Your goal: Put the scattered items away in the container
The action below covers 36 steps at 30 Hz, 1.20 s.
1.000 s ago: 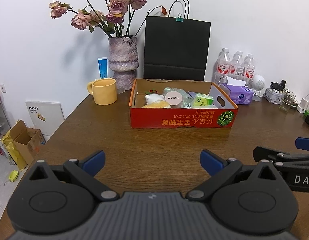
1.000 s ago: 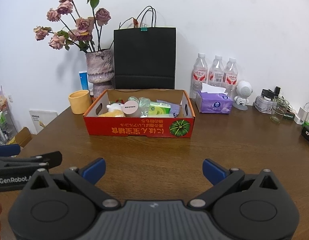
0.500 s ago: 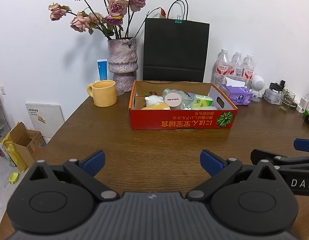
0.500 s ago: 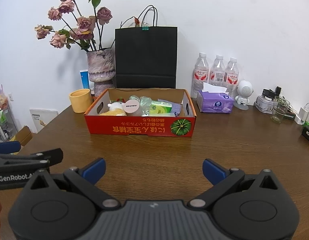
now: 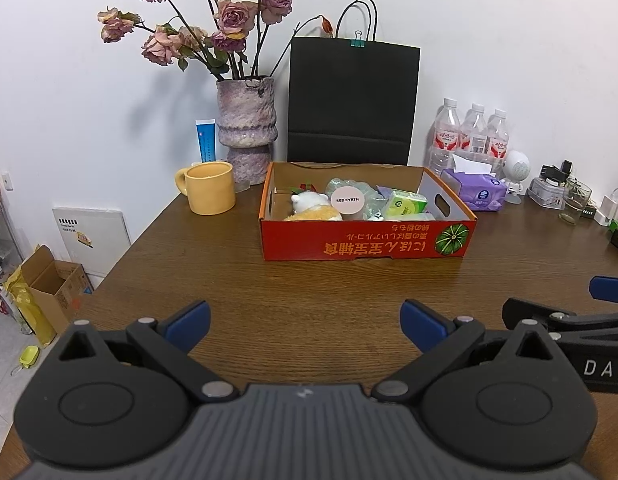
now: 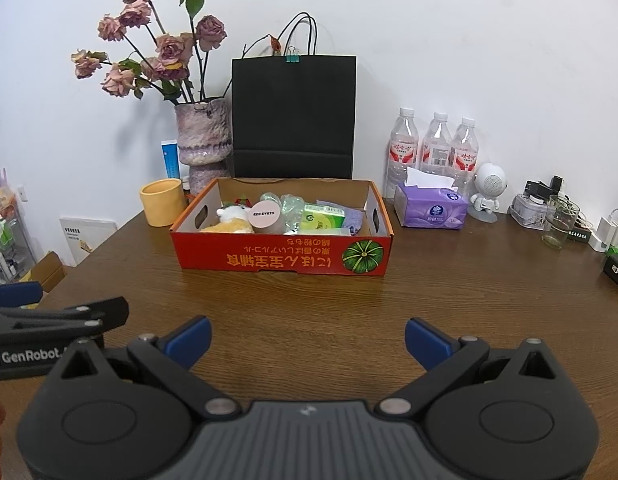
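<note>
A red cardboard box (image 5: 369, 242) (image 6: 281, 258) stands on the wooden table (image 5: 309, 288) ahead of both grippers. Inside it lie a plush toy (image 5: 313, 208) (image 6: 233, 220), a round pink-lidded jar (image 5: 347, 200) (image 6: 264, 214), a green packet (image 5: 407, 204) (image 6: 321, 216) and crumpled plastic (image 5: 369, 192). My left gripper (image 5: 305, 320) is open and empty, low over the table near its front edge. My right gripper (image 6: 307, 336) is open and empty beside it. Each shows at the edge of the other's view.
A yellow mug (image 5: 209, 192), a vase of dried roses (image 5: 247, 140) and a black paper bag (image 5: 351, 100) stand behind the box. Water bottles (image 6: 433, 148), a purple tissue pack (image 6: 431, 208), a white speaker figure (image 6: 489, 192) and a glass (image 6: 559, 224) are at the right.
Both grippers have drawn back slightly and risen a little; the box looks a touch farther away. Both stay open and empty.
</note>
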Tool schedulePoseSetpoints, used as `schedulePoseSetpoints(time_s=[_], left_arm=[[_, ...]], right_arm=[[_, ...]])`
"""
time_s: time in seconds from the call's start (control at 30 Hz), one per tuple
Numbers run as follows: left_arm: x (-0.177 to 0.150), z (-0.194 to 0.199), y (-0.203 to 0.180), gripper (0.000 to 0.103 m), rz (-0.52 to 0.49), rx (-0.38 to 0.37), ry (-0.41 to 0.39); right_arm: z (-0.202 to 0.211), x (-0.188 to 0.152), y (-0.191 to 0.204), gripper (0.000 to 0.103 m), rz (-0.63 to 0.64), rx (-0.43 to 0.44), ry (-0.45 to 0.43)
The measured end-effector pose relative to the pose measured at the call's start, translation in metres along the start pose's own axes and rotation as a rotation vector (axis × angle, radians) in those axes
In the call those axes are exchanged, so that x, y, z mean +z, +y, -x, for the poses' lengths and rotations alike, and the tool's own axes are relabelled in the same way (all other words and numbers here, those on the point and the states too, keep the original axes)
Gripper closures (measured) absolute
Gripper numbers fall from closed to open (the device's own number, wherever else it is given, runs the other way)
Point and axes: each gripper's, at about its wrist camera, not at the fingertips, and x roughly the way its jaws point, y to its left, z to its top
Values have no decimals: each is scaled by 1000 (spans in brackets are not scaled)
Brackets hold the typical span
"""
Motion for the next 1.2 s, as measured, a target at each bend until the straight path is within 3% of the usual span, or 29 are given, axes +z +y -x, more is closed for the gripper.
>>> schedulePoseSetpoints(time_s=[1.2], left_arm=[[-1,-1,1,0,-2,0,2]], right_arm=[[2,1,1,0,0,-3,-1]])
